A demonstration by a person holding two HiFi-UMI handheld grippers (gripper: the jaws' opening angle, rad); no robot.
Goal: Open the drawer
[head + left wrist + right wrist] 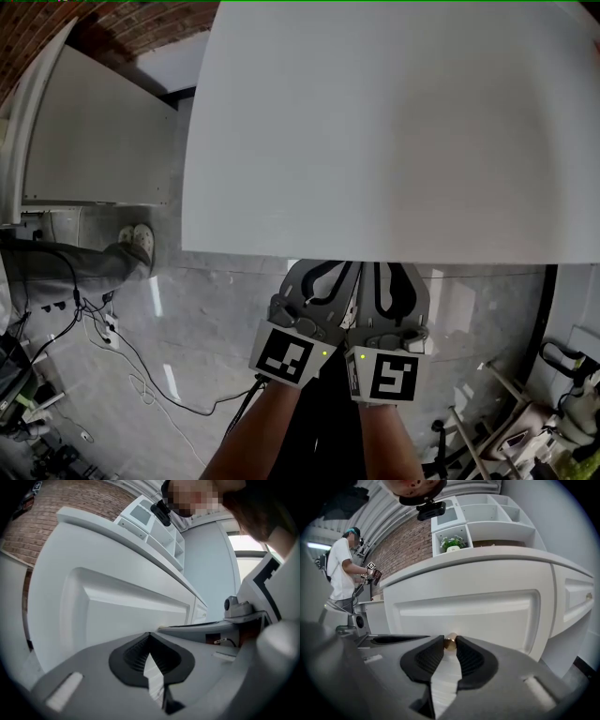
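Firstly, containers: the white panelled drawer [468,613] sat shut, its front flush with the cabinet face, contents unseen. A white open shelf unit [487,515] rose beyond the cabinet; its lower-left compartment held a green plant in a white pot [453,543]. What lay in the other compartments could not be made out.

Tools: the right gripper [450,645] was clenched on the small round brass knob [450,641] of the drawer front, a pad touching it on each side. The left gripper [150,635] had its jaw tips together with nothing between them, just beside the right one and close to the same front.

Views: only the right gripper view showed the knob, the plant and a person in a white shirt [341,569] standing at far left. The head view hid both sets of jaws under the broad white cabinet top [394,131], yet alone showed the grey floor [206,328] and black cables [141,361]. The left gripper view gave the drawer front side-on, knob out of sight
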